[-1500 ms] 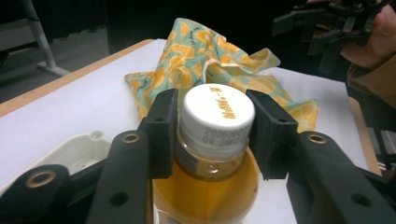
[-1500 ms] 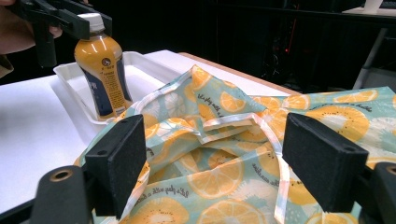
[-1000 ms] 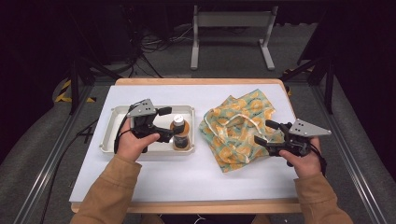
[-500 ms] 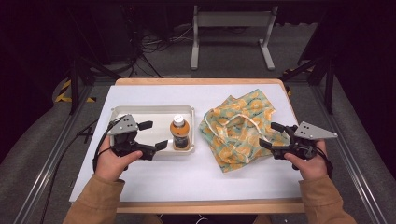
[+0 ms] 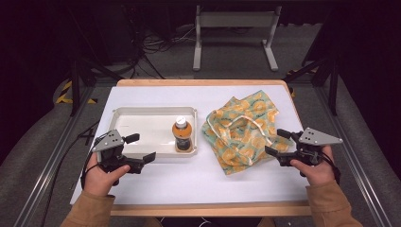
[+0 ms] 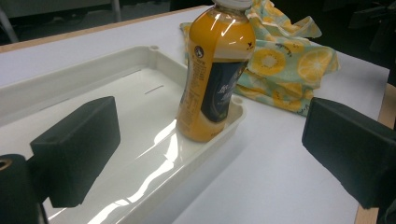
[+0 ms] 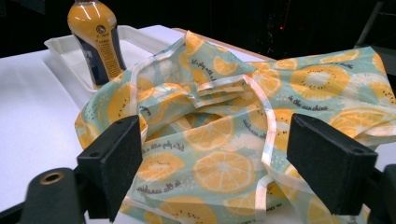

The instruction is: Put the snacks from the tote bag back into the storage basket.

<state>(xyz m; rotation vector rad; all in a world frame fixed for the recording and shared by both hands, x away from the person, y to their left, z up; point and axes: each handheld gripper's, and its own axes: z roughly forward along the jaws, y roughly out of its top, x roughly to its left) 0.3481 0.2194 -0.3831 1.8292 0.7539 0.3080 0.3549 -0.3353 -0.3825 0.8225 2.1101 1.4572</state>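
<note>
- The bottle point(image 5: 182, 135) stands upright in the tray's point(image 5: 142, 113) right front corner, just left of the bag point(image 5: 243, 130). From the left gripper point(image 5: 142, 147) it lies at about two o'clock, well clear of the jaws.
- Left gripper: its jaws have just been opening and now stand spread, with nothing between them. In the left gripper view the bottle point(image 6: 217, 70) stands beyond the two pads.
- Right gripper point(image 5: 279, 142): jaws spread, nothing pinched. It hovers at the bag's right edge, with the bag at about nine o'clock from it.
- Handling, as a judgement: the bottle looks full, so fairly heavy for its size. Its plastic wall is stiff but smooth and the label glossy, so it may slip. It is tall and narrow and would tip if knocked near the white cap point(image 5: 180, 120).
- Best hold: across the labelled middle, jaws level, above the tray rim.
- In the way: the low tray wall beside the bottle's base, and the soft bag with its loose handle point(image 5: 246, 124) lying close on the right; the fabric could snag a jaw.
</note>
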